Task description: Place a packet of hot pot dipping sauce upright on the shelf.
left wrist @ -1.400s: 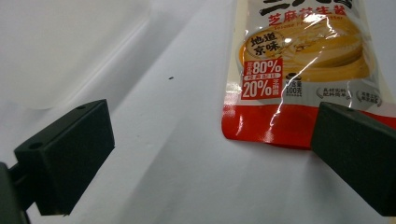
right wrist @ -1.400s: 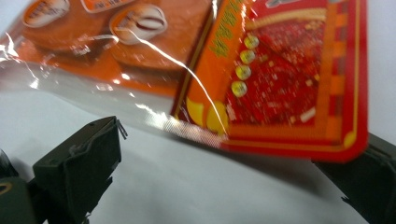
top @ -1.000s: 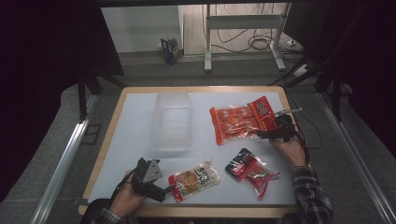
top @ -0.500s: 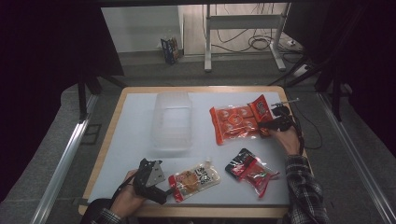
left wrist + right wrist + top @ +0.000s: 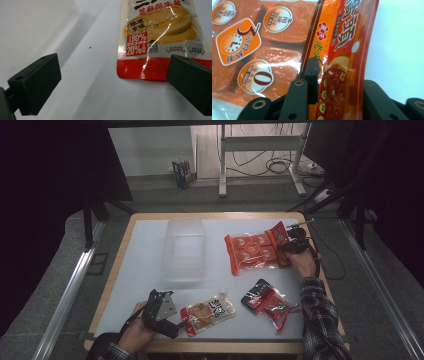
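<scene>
The orange pack of braised cakes [image 5: 252,251] lies flat at the bench's far right, its red header edge [image 5: 339,62] lifted and bent upright — glossy, sealed, printed with round white labels.

A grey floor [image 5: 60,270] is seen around the wood-edged tabletop [image 5: 150,217]; a metal frame [image 5: 260,142] and cables [image 5: 280,167] are lit behind it

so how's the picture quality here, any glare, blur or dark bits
High view: dim, black surroundings, the white table top evenly lit. Left gripper view: a glare streak on the glossy yellow and red sauce pouch; the near black jaws look soft. Right gripper view: the shiny orange multi-cell snack pack is slightly blurred, with white reflections.
</scene>
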`<state>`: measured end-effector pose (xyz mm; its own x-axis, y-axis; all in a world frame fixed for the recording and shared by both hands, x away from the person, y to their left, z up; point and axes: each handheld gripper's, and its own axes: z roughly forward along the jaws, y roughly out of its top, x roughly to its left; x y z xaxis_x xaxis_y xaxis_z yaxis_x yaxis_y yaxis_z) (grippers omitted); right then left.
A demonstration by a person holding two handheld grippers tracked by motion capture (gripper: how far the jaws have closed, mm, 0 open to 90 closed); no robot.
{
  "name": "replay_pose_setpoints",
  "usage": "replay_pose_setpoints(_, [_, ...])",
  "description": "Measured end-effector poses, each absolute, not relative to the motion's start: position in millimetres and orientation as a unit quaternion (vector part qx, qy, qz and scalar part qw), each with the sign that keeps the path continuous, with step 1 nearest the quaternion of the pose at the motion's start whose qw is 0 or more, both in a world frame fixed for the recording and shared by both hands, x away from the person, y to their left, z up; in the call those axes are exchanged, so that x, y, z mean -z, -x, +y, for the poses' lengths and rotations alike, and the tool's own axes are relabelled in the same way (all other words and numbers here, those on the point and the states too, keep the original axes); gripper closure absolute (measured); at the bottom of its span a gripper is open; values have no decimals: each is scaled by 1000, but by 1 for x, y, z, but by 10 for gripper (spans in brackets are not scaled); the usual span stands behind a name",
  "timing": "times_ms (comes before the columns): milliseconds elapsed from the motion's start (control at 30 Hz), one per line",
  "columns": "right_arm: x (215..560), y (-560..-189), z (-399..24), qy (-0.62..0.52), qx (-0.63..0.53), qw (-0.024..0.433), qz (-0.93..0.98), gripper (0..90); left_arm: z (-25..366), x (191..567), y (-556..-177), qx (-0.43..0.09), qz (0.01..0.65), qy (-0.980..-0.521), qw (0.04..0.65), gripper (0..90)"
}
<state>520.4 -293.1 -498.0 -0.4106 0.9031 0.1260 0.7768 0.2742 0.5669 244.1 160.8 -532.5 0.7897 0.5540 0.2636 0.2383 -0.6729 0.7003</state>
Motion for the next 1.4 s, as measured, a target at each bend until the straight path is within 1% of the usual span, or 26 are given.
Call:
replay_pose_setpoints(100, [499,-522,-293,-535,-291,99,787,775,161,533,-244,-235,224,-884,336,0])
replay_pose_setpoints(167, [499,-522,-292,-529,-285,104,793,850,161,533,-244,-235,224,-884,336,0])
replay_pose_setpoints(233, [499,-522,-292,-526,-288,105,794,882,161,533,-244,-235,224,-884,336,0])
replay_pose_setpoints(300, [497,-521,-293,-528,-290,102,792,884,161,533,-244,-234,224,-885,335,0])
replay_pose_setpoints(500, [491,-516,-284,-517,-281,123,799,885,161,533,-244,-236,225,-885,333,0])
replay_pose_setpoints(667, [483,-512,-281,-517,-282,132,798,886,161,533,-245,-233,237,-881,337,1])
replay_pose_setpoints(833, [466,-508,-282,-510,-301,143,793,886,162,532,-245,-232,245,-879,337,1])
replay_pose_setpoints(1100, [438,-497,-276,-496,-333,158,786,886,161,531,-244,-234,241,-881,333,0])
replay_pose_setpoints(1400, [413,-490,-272,-481,-364,158,782,886,161,532,-245,-232,242,-881,334,0])
